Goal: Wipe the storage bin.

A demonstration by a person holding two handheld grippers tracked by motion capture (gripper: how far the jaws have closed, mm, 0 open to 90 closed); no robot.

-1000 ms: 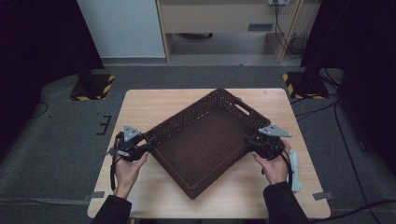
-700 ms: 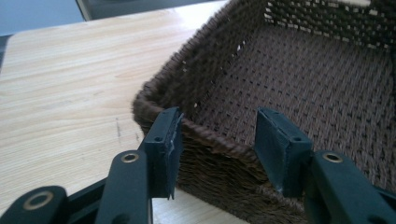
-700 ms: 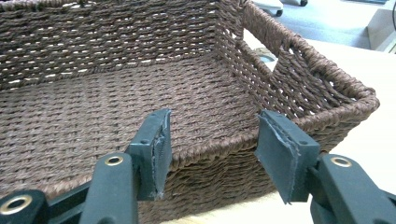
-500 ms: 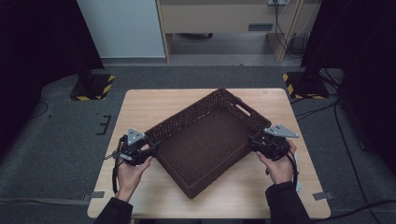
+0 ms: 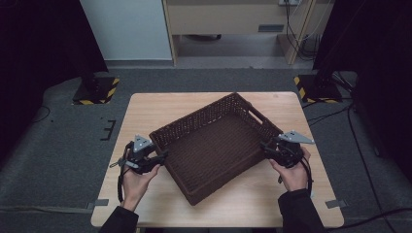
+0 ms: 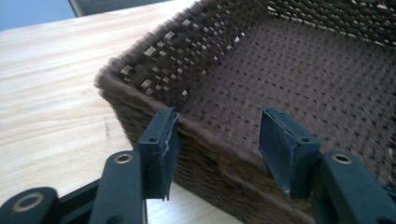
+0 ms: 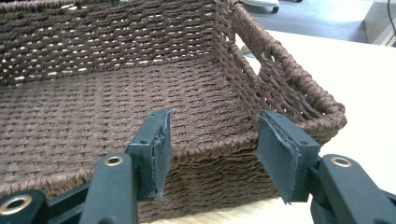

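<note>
A dark brown wicker basket (image 5: 194, 121) lies askew on the wooden table (image 5: 145, 111), with nothing in it. At its left corner my left gripper (image 5: 163, 155) stands open. In the left gripper view the basket's rim (image 6: 154, 60) passes between the left gripper's (image 6: 219, 126) jaws, which have just been opening, with gaps to both pads. At the right corner my right gripper (image 5: 265, 145) is open too. The right gripper (image 7: 212, 126) faces the basket's near wall (image 7: 116, 42); its jaws have just closed a little, and the pads are not pressing.
A handle slot (image 7: 252, 60) cuts the basket's short wall beside the right gripper. Bare tabletop runs along the far edge and the near right. Beyond the table are grey floor, a pale cabinet (image 5: 228, 19) and two striped stand bases (image 5: 97, 90).
The left gripper's jaws look wider apart than before. Both hands have stayed at the basket's corners, and the basket has not moved.
</note>
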